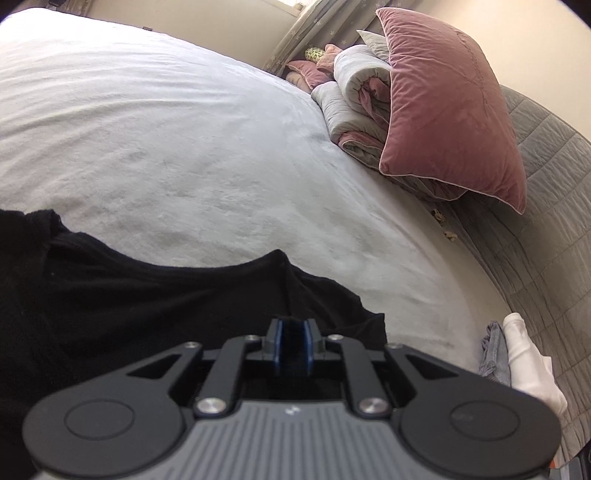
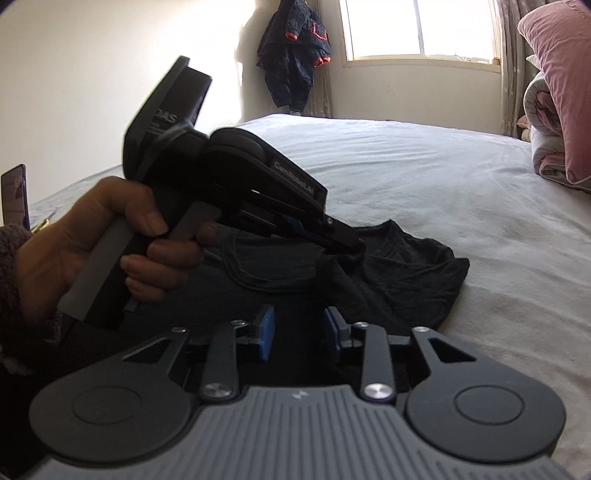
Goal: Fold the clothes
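Note:
A black T-shirt (image 1: 147, 295) lies on the white bed sheet (image 1: 184, 147). It also shows in the right wrist view (image 2: 399, 280), partly folded, with its neckline toward the left. My left gripper (image 1: 294, 347) is shut on a fold of the black T-shirt; in the right wrist view it (image 2: 354, 247) pinches the cloth near the collar, held by a hand. My right gripper (image 2: 300, 334) is open and empty, just above the near part of the shirt.
A pink velvet pillow (image 1: 450, 110) leans on rolled quilts (image 1: 351, 99) at the bed's right side. A grey quilted cover (image 1: 535, 221) edges the bed. Folded white and grey clothes (image 1: 517, 354) lie at the right. A dark jacket (image 2: 295, 51) hangs by the window (image 2: 421, 29).

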The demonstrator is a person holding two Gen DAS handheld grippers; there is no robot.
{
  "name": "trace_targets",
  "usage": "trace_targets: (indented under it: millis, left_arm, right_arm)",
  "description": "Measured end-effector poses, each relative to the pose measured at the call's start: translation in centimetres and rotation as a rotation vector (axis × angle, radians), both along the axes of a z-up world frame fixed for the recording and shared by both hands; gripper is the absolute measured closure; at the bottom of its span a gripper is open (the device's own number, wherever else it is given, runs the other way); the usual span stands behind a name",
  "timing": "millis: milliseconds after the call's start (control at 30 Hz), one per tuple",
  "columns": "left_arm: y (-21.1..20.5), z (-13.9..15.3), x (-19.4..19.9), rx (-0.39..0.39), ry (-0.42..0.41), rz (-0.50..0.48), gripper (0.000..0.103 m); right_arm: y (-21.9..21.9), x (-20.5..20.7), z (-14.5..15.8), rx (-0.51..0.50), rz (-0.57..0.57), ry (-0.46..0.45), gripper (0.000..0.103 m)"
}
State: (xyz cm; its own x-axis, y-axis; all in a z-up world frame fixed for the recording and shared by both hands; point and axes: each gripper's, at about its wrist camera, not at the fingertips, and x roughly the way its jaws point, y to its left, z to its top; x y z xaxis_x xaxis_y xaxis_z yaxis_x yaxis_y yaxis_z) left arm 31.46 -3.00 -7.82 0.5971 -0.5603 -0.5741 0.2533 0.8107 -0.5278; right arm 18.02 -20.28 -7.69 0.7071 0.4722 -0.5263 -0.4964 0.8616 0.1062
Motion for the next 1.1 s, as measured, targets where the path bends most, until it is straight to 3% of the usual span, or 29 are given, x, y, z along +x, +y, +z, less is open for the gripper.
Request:
trace_targets:
  millis: [67,167,233,300,333,367,400,500,633,767,900,1100]
  left_arm:
    - [0.1,-0.6,-0.3,-0.024,-0.008,0.013,0.077]
    - [0.3,-1.2,-0.6,-0.032,-0.016,0.026,0.077]
    - [0.3,-1.6,-0.7,-0.034,-0.021,0.033,0.077]
    - [0.4,-2.0,-0.8,-0.037,-0.026,0.040,0.079]
    - [0.4,-2.0,-0.7,-0.037,-0.023,0.042,0.084]
    - [0.2,-2.0,-0.6,-0.038,-0.014,0.037,0.095]
    - [0.0,-1.8,-0.4,-0.033,-0.008,0.029,0.096]
    - [-0.9,-1.0,0.2,0.005,-0.004,0.008,0.096]
    - [-2.4,-0.2,1.3,0.064,-0.009,-0.016,0.098]
    - [-3.7,0.4,2.2,0.102,-0.006,-0.027,0.099]
    - [-4.6,0.4,2.6,0.109,0.009,-0.032,0.099]
    - [-5.7,-0.2,2.9,0.133,0.027,-0.041,0.100]
  right_arm:
    - [-0.3,0.4,-0.6,-0.026,-0.027,0.014,0.069]
    - [-0.6,0.8,-1.2,-0.051,-0.057,0.023,0.069]
    - [-0.7,0.9,-1.4,-0.059,-0.066,0.022,0.080]
    - [-1.4,1.3,-1.5,-0.009,-0.093,0.052,0.093]
    - [-1.8,1.5,-1.5,0.023,-0.108,0.070,0.094]
    - [-2.6,1.9,-1.5,0.087,-0.130,0.101,0.095]
    - [-3.5,2.2,-1.6,0.145,-0.157,0.123,0.095]
    - [-5.4,2.3,-1.4,0.214,-0.230,0.118,0.095]
    - [-5.5,1.5,-0.8,0.166,-0.258,0.053,0.083]
    - [-4.8,0.7,-0.1,0.127,-0.209,-0.019,0.082]
    - [-3.4,0.0,0.4,0.080,-0.123,-0.108,0.071]
    - [-0.9,-0.5,0.0,-0.026,-0.010,-0.148,0.071]
